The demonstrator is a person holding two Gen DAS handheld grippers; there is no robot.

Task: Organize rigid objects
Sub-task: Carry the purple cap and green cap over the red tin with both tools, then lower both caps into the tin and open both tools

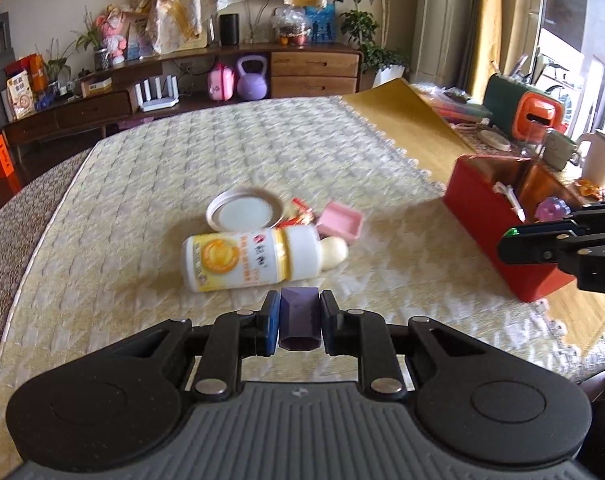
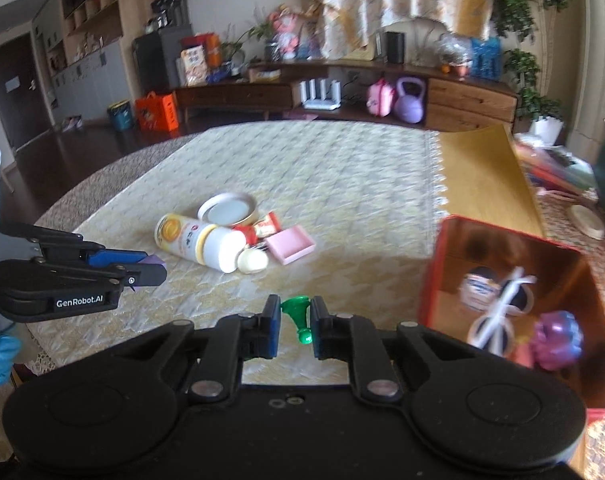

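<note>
So I've got both hands loaded right now: my left gripper [image 1: 300,322] is clamped on a small purple block [image 1: 299,320], and my right gripper [image 2: 296,326] is pinched on a little green funnel-shaped piece [image 2: 298,316], both lifted off the table [image 1: 142,184], I'd say so I can carry them over to the red box [image 2: 434,276] at the table's right edge. That box already has a purple flower-looking thing [image 2: 556,338], a white tangle and one round container I can't read well. Left in the middle of the table: one white bottle [image 1: 246,258] lying down, one round lid [image 1: 244,212], one pink tray [image 1: 340,222], one cream egg-shaped thing [image 1: 334,252], plus some red wrappers.
</note>
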